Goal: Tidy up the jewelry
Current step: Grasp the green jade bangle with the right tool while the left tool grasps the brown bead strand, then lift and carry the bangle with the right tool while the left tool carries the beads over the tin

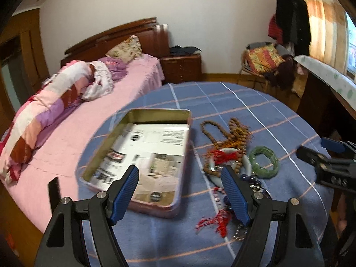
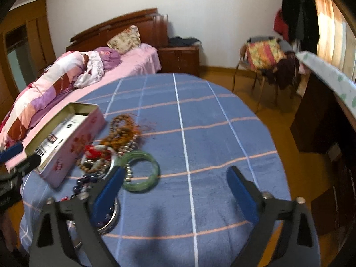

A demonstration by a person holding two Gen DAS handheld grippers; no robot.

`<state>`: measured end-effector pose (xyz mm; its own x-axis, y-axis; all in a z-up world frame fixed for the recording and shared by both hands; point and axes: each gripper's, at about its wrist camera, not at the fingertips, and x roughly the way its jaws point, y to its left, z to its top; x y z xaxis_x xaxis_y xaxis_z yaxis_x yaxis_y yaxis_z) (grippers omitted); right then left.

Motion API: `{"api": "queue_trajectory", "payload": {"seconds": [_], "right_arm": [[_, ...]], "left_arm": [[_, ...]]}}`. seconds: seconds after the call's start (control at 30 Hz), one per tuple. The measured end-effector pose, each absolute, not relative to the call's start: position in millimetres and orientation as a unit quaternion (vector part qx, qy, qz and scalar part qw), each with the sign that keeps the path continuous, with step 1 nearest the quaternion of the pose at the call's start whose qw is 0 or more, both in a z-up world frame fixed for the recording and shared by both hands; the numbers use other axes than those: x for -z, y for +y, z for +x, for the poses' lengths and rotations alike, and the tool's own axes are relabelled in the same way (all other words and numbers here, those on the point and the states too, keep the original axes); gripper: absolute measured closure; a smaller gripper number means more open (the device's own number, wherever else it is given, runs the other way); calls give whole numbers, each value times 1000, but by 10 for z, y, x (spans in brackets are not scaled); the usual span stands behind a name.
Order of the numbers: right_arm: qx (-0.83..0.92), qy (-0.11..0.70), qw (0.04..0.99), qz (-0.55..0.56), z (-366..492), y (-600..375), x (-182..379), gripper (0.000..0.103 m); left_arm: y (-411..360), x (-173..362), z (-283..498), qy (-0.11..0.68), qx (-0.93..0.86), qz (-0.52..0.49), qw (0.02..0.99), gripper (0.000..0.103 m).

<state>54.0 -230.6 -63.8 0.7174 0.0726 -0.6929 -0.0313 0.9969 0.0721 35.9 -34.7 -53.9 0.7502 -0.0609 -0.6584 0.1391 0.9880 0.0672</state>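
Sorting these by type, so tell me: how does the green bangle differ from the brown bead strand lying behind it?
The green bangle is one smooth, rigid, translucent ring; the brown bead strand is many small round beads on a cord. The bangle keeps a clean circle, while the strand lies in loose, tangled loops with orange threads. The bangle lies at the pile's edge, while the strand lies tangled in it. Both rest on the blue checked cloth, outside the open tin.
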Motion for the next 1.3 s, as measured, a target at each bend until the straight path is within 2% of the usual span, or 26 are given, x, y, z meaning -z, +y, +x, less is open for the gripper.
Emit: {"api": "queue_trajectory", "payload": {"seconds": [0.1,0.27,0.4,0.47,0.53,0.83,0.87,0.9,1.1,1.3], "right_arm": [[-31,392,919,16,701,-2285,725,23],[-54,418,907,-9,912,-2185,870,30],[-66,443,894,-24,1029,-2173,997,45],[-70,447,891,-28,1025,-2190,1023,64],[-72,443,893,-31,993,-2216,1012,93],[-45,435,899,7,1024,-2564,974,93],[-44,436,899,10,1029,-2568,969,93],[-43,435,899,13,1026,-2590,971,93],[-45,427,903,28,1043,-2608,977,93],[-48,421,905,37,1025,-2621,956,93]], "left_arm": [[-449,601,456,359,54,69,929,27],[-560,572,602,351,57,73,932,27],[-713,565,727,350,73,74,931,27],[-790,577,807,352,86,75,929,27],[-899,585,900,354,94,82,927,27],[-1338,790,1358,387,122,114,907,27],[-1345,815,1398,393,122,112,905,32],[-1342,840,1428,398,123,110,902,48],[-1282,888,1528,428,133,88,890,91],[-1123,630,1397,397,135,66,905,91]]}}
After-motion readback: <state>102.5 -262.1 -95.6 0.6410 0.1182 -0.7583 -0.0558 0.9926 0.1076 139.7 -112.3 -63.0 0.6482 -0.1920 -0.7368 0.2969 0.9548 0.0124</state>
